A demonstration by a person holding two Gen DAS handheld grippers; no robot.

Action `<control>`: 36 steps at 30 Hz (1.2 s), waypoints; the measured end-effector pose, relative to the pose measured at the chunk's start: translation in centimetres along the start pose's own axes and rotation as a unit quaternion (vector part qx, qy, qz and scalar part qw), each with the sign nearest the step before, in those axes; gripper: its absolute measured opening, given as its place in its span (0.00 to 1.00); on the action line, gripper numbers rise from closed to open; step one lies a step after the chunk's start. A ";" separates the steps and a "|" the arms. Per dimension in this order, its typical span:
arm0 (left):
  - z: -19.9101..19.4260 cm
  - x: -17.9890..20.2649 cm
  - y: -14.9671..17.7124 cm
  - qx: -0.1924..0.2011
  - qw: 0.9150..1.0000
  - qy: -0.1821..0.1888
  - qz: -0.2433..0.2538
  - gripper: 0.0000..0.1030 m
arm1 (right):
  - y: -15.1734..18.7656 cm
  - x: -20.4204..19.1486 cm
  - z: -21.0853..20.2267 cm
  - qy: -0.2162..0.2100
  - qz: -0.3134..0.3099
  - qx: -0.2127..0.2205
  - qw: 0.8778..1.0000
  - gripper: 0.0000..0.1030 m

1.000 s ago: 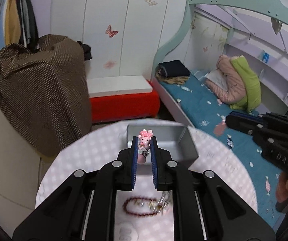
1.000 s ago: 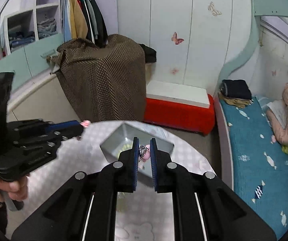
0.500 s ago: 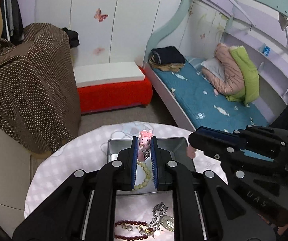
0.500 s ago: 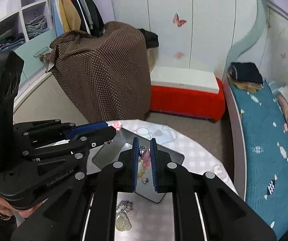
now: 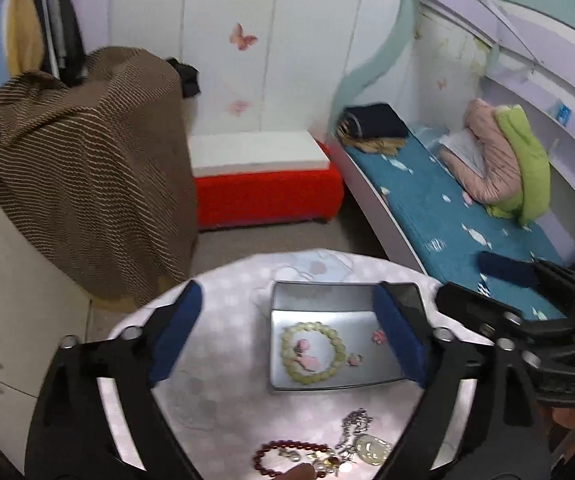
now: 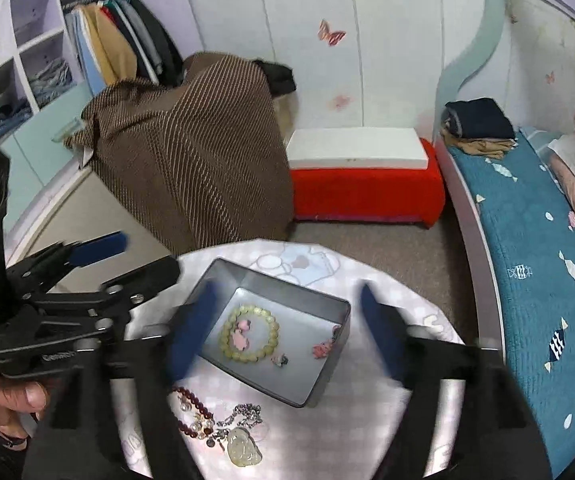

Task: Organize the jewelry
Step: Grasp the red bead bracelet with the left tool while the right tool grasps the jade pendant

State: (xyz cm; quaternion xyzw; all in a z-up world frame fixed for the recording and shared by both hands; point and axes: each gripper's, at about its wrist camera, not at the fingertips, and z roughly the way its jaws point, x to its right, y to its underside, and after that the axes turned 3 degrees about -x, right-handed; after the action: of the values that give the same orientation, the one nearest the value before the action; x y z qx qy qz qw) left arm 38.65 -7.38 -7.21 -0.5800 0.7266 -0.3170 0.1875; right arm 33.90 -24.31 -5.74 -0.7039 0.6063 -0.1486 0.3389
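Pastel bedroom walls and a blue-sheeted bed frame your round table, where the grey tray sits near the far edge. From the left wrist view, your left gripper is spread wide and empty above the tray, which holds 1 green bead bracelet ringing 1 pink charm, plus 2 small pink pieces beside it. On the table nearer you lie 1 dark red bracelet and 1 silver chain with a pale pendant, touching in a tangle. From the right wrist view, your right gripper is likewise released and holding nothing over the tray, though its fingers are blurred. For the next pick, I judge you should drop onto the red bracelet's free outer arc, close gently, and lift slowly so the chain does not drag along.
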 end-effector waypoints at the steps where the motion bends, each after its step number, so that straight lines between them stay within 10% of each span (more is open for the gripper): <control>1: -0.5 -0.2 0.1 0.007 1.000 -0.003 0.000 0.90 | 0.0 0.1 -0.2 0.003 0.002 0.006 1.000 0.93; 36: -13.7 -0.5 10.4 0.101 0.991 -0.081 -0.027 0.94 | 8.5 -3.6 -12.0 0.084 -0.008 0.133 0.987 0.93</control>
State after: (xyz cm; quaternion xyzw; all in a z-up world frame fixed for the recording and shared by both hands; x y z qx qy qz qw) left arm 22.48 -2.25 -4.38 -0.6011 0.6573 -0.3458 0.2950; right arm 19.23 -24.74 -1.87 -0.6421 0.6020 -0.2892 0.3763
